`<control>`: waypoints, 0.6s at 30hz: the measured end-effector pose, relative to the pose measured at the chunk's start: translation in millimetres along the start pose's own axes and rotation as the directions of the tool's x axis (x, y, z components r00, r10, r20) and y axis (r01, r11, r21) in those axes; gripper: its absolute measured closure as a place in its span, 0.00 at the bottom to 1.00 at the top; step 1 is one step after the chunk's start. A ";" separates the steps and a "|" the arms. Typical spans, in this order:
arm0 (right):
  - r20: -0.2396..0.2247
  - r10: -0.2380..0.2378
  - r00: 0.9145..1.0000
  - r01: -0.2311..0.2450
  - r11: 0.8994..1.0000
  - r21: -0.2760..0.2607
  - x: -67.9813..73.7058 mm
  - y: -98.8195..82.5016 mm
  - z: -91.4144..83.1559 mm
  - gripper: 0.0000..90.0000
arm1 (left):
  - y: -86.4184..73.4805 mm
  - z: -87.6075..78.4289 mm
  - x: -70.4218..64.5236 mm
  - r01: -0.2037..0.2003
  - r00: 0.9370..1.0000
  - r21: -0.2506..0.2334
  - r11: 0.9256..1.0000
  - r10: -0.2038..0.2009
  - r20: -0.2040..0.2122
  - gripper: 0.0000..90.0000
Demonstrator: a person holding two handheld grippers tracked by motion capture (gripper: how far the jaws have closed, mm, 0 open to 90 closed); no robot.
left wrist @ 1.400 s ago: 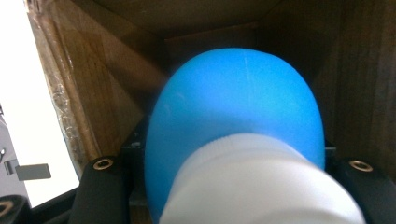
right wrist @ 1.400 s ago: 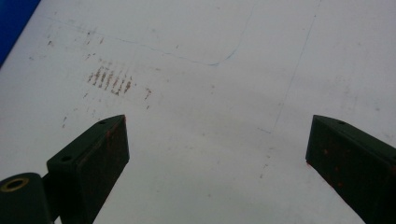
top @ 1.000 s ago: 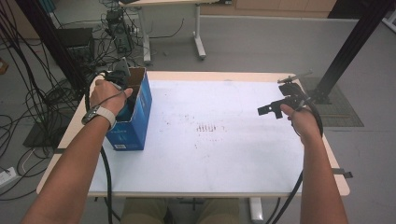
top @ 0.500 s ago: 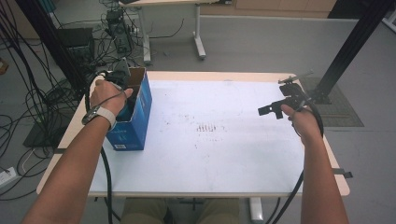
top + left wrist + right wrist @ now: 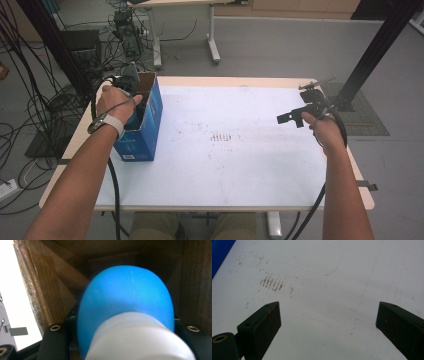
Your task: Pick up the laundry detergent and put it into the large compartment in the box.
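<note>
White tabletop bare in front of me, faint rust scuffs mid-surface. Right gripper hangs over table at right edge, jaws spread wide, nothing between. Left gripper plunged into open blue box at table's left; jaws pinch blue bottle, white cap toward me, long axis running away into box. Left hand alone on it; right well apart. Bottle base, jaw pads, box floor hidden behind bottle.

High view overhead; gripper views close (sharing table)
</note>
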State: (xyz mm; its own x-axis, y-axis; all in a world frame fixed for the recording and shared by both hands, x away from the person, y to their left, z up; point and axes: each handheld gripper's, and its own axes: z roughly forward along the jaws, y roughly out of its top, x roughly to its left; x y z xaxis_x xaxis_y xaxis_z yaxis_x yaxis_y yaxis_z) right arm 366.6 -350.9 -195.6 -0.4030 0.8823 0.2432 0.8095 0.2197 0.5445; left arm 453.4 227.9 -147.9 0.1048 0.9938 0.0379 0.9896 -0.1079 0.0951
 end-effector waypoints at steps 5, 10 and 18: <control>0.000 -0.001 1.000 0.001 1.000 -0.003 0.2 0.2 -0.9 0.07 | -0.1 0.0 0.4 0.000 1.000 0.000 1.000 0.000 0.001 0.43; -0.001 -0.014 1.000 0.014 1.000 -0.005 -1.3 -0.7 -0.3 0.07 | -0.2 0.0 -0.4 -0.001 1.000 0.000 1.000 0.001 -0.001 0.43; 0.001 0.002 1.000 -0.002 1.000 -0.003 -0.8 -1.5 -1.3 0.07 | 0.1 -0.1 -0.7 -0.001 1.000 0.002 1.000 0.001 -0.002 0.43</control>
State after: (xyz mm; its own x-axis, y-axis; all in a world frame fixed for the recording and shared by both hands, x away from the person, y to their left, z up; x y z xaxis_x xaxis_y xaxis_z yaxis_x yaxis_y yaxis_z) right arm 365.2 -352.4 -195.5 -0.4006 0.8832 0.2437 0.8093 0.2164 0.5461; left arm 453.4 227.2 -147.8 0.1055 0.9936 0.0399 0.9897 -0.1088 0.0927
